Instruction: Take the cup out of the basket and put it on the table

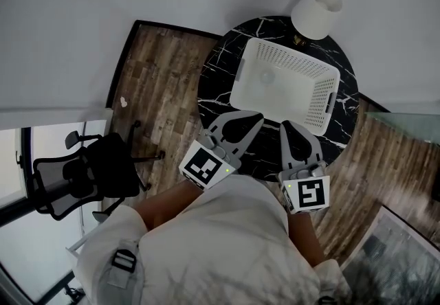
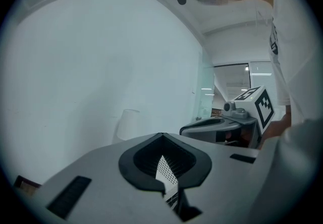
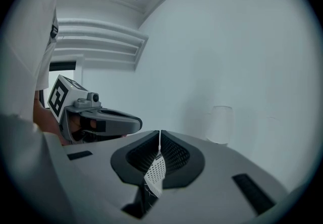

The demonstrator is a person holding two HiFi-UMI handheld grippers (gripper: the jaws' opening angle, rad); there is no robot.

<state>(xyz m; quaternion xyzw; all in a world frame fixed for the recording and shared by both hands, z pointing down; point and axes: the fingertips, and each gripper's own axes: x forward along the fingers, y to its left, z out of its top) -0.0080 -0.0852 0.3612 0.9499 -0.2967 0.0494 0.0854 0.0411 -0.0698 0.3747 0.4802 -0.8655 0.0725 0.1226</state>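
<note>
A white perforated basket (image 1: 323, 101) stands on the round black marble table (image 1: 216, 87). Inside it a pale cup (image 1: 266, 77) shows only faintly against the basket floor. My left gripper (image 1: 255, 116) is shut and empty, its tip just short of the basket's near wall. The right gripper (image 1: 287, 125) is beside it, also shut and empty, near the table's front edge. In the left gripper view the shut left gripper (image 2: 161, 135) lets a strip of basket (image 2: 164, 172) show through the gap. The right gripper (image 3: 159, 132) frames the basket (image 3: 156, 170) the same way.
A lamp with a white shade (image 1: 316, 12) stands at the table's far edge, behind the basket. A black office chair (image 1: 82, 170) is on the wooden floor to the left. A white wall runs behind the table.
</note>
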